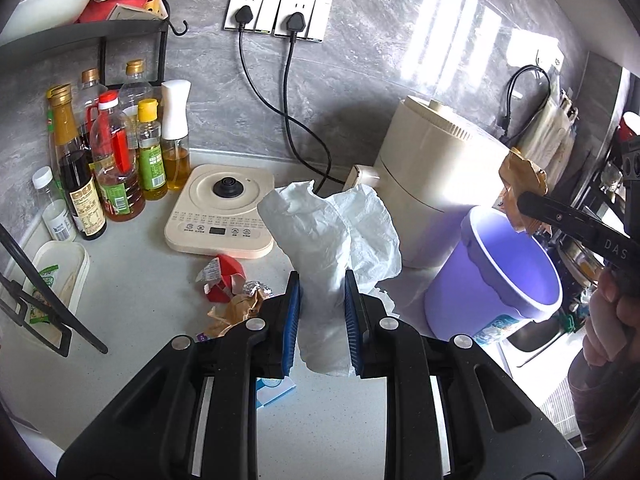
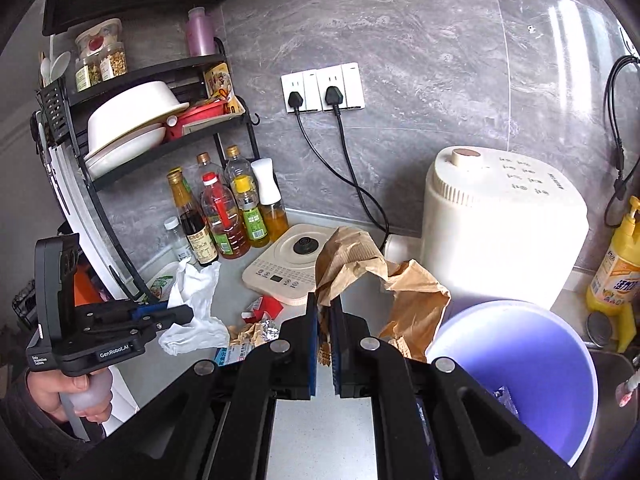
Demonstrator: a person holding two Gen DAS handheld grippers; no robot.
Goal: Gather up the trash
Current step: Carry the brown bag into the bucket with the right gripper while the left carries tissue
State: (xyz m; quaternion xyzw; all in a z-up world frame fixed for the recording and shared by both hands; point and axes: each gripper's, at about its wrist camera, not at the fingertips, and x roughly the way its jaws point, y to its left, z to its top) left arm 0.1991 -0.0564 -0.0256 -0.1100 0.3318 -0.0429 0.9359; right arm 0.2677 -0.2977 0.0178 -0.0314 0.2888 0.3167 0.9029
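My left gripper (image 1: 321, 280) is shut on a crumpled white paper towel (image 1: 320, 236), held above the counter; it also shows in the right wrist view (image 2: 196, 312). My right gripper (image 2: 325, 300) is shut on a crumpled brown paper bag (image 2: 400, 292), held just left of the purple bucket (image 2: 520, 364). In the left wrist view the brown paper bag (image 1: 522, 186) hangs over the purple bucket's (image 1: 496, 276) far rim. Red wrapper scraps (image 1: 222, 276), a foil ball (image 1: 256, 289) and brown paper scraps (image 1: 234, 312) lie on the counter.
A cream kettle base (image 1: 222, 210) and a cream appliance (image 1: 436, 184) stand at the back wall with two plugged cords. Oil and sauce bottles (image 1: 112, 164) stand under a black rack at left. A yellow soap bottle (image 2: 616, 264) stands by the sink at right.
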